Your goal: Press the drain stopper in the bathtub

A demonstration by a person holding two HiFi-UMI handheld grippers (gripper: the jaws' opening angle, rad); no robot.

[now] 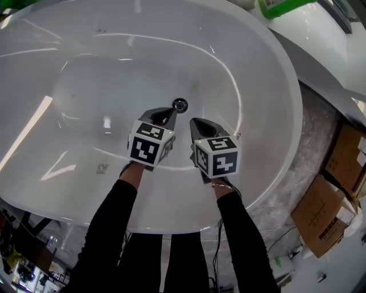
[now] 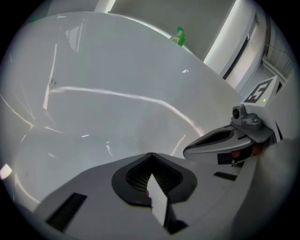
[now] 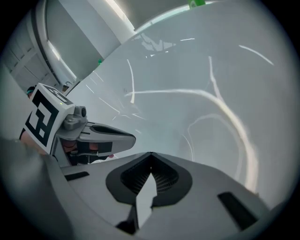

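Observation:
A small round chrome drain stopper (image 1: 180, 105) sits on the floor of the white bathtub (image 1: 68, 86). My left gripper (image 1: 170, 115) hovers just short of it, its tip a little below and left of the stopper, jaws shut on nothing. My right gripper (image 1: 196, 122) is beside it, slightly right of and below the stopper, also shut and empty. In the left gripper view the shut jaws (image 2: 150, 155) face bare tub wall, with the right gripper (image 2: 220, 140) alongside. In the right gripper view the shut jaws (image 3: 151, 154) face the tub, with the left gripper (image 3: 101, 136) at left. Neither gripper view shows the stopper.
The tub's rim (image 1: 289, 86) curves round on the right, with a pale marbled floor (image 1: 311, 149) beyond it. Cardboard boxes (image 1: 323, 214) stand at the far right. A green object (image 1: 280, 7) sits past the tub's far end; a green bottle (image 2: 178, 35) shows over the rim.

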